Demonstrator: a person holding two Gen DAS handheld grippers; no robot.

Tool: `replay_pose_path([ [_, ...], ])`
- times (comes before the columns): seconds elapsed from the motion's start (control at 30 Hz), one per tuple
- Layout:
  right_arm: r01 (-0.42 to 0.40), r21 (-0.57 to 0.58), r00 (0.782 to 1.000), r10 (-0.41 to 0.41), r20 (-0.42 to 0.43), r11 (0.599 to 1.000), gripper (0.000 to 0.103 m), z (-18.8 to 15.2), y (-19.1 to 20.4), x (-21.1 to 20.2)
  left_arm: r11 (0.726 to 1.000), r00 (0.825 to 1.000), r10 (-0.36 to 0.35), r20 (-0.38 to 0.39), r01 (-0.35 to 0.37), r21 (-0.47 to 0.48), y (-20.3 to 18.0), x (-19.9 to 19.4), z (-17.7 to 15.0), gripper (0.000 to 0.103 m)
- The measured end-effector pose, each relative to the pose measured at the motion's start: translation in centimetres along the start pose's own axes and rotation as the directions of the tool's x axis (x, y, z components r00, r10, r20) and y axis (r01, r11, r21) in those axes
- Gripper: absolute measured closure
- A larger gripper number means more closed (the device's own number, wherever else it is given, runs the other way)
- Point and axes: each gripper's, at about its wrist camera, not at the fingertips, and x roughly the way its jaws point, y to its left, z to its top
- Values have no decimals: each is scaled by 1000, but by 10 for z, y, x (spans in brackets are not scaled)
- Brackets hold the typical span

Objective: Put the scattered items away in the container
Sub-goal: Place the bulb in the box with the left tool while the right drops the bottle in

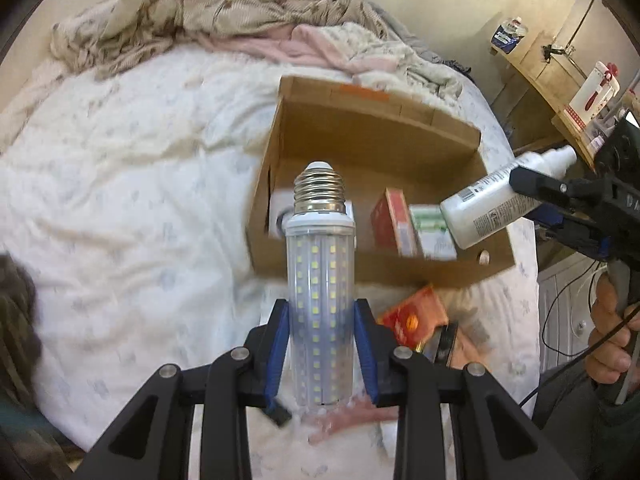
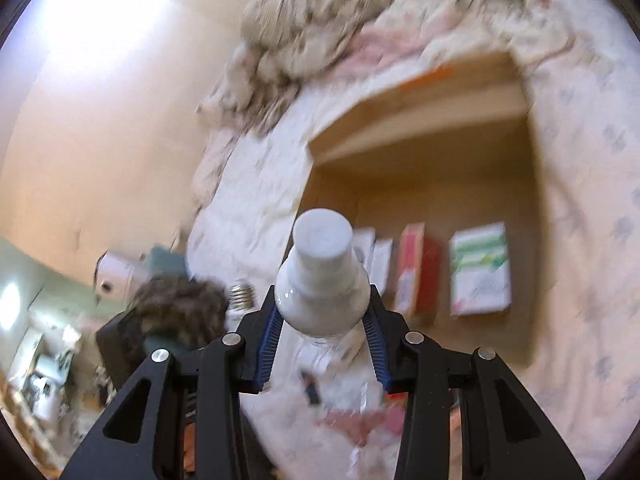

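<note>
We see our left gripper [image 1: 322, 312] closed on a long LED bulb [image 1: 320, 280], blue pads pressed against its clear sides, screw base pointing away from us. Our right gripper [image 2: 322, 322] is clamped on a white bottle [image 2: 322, 280], cap outward. Both are held above the bed [image 1: 120, 200], on the near side of the open cardboard box [image 1: 360, 128] that sits on the quilt. Inside the box we make out a red carton [image 2: 418, 268] standing on edge, a green and white carton [image 2: 480, 268] beside it, and something white [image 1: 278, 216] at the left end. An orange packet [image 1: 414, 316] lies on the bed just outside the box's near wall.
</note>
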Motion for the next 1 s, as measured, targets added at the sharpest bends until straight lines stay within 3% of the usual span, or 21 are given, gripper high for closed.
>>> replay_pose_path([
  [0.17,138,-17,987,-136,83,990,60,21,-11,-5,1000,999,-21,-36,21,16,-19,21,43,71],
  [0.37,343,-137,938,-333,94,929,60,35,-12,27,1000,998,21,-58,-20,15,-33,63,89,71],
  [0.47,359,-148,933,-361,14,922,60,37,-18,50,999,991,32,-133,-30,21,-39,95,104,71],
  [0.57,365,-132,923,-377,-82,922,60,38,-30,63,996,985,85,-148,-79,44,-42,113,112,71],
  [0.67,366,-183,905,-395,-157,912,60,39,-34,69,997,981,54,-185,-43,60,-45,130,113,71],
  [0.73,320,-190,908,-357,-218,928,60,39,-36,75,996,979,58,-197,-43,79,-49,138,111,71],
  [0.9,296,-224,893,-352,-281,929,60,37,-32,103,997,967,72,-243,-60,56,-48,154,102,71],
  [1.0,338,-233,865,-399,-304,912,60,32,-41,116,997,962,74,-262,-63,51,-42,160,96,71],
])
